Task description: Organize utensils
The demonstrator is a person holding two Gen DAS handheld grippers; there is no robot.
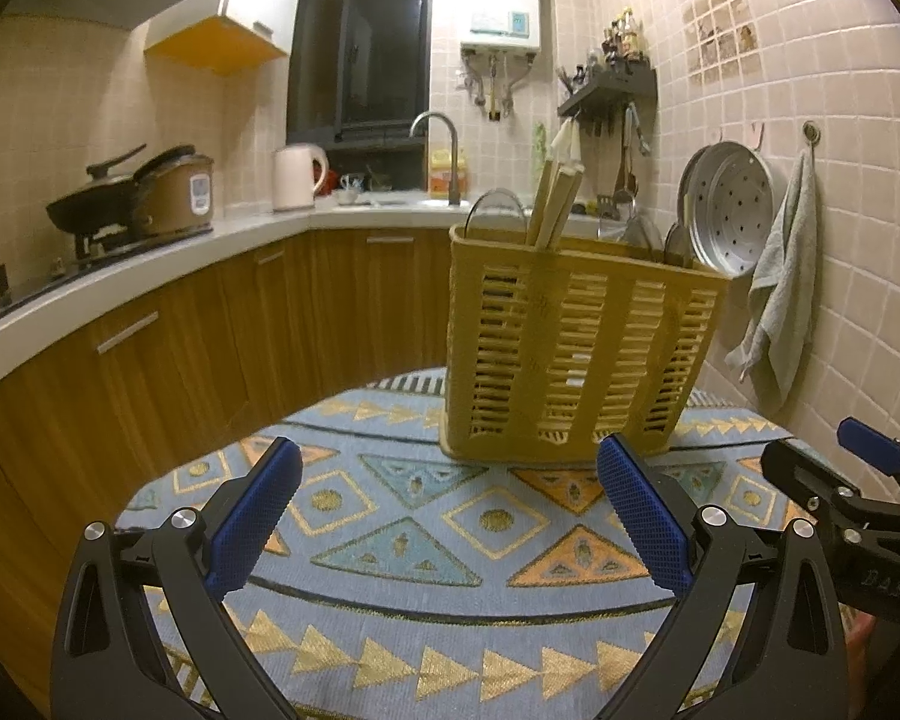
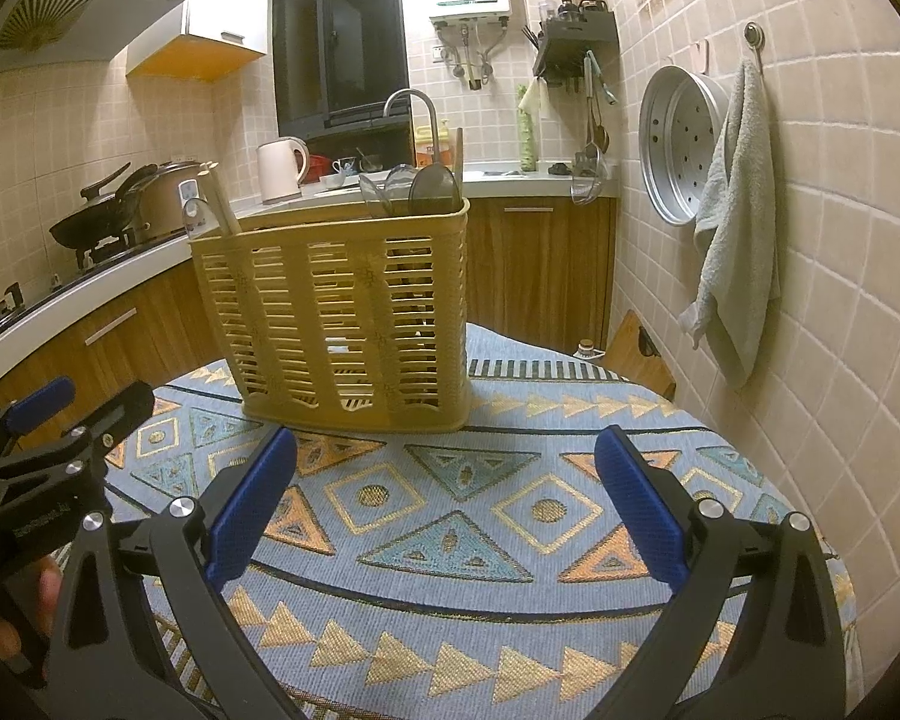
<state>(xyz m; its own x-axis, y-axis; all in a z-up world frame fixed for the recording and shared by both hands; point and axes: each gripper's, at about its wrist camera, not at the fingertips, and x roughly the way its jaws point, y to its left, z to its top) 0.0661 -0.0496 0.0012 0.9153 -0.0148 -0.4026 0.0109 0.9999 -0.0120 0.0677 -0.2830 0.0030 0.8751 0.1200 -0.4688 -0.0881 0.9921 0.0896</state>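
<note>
A yellow slotted utensil basket stands upright on the far side of a table with a patterned blue cloth; it also shows in the right wrist view. Wooden chopsticks stick up from its left compartment, and round clear lids or ladles stand in the right one. My left gripper is open and empty, just short of the basket. My right gripper is open and empty, beside the left one. Each gripper shows at the edge of the other's view.
A tiled wall on the right carries a hanging grey towel and a metal steamer tray. A counter on the left holds a pan, rice cooker and kettle. The sink and tap are behind the basket.
</note>
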